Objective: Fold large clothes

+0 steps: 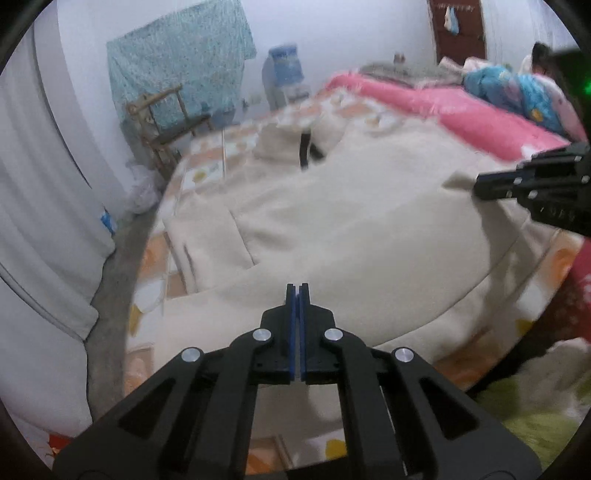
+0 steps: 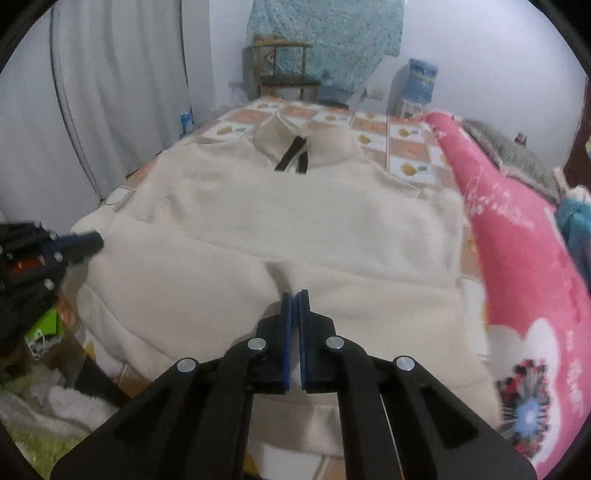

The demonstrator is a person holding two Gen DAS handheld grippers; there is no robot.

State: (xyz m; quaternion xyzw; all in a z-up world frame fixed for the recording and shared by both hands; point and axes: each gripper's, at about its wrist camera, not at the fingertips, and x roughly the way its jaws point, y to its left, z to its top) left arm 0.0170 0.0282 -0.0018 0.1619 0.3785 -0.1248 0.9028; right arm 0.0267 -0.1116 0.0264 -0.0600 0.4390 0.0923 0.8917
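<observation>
Two grippers are pinching the near hem of a cream hooded sweatshirt (image 2: 295, 221) lying spread across the bed's patterned sheet (image 2: 406, 147); left gripper (image 1: 297, 286) and right gripper (image 2: 294, 293) are both clamping cloth, jaws closed.

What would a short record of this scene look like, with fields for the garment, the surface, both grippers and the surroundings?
garment: cream fleece hooded sweatshirt, spread flat, black drawstrings at the neck
surface: bed sheet with orange and white squares
left gripper: shut, at one edge of the sweatshirt
right gripper: shut, at the near edge; grip on cloth unclear
beside: pink flowered blanket at the right
background: wooden chair, teal cloth, white curtain
</observation>
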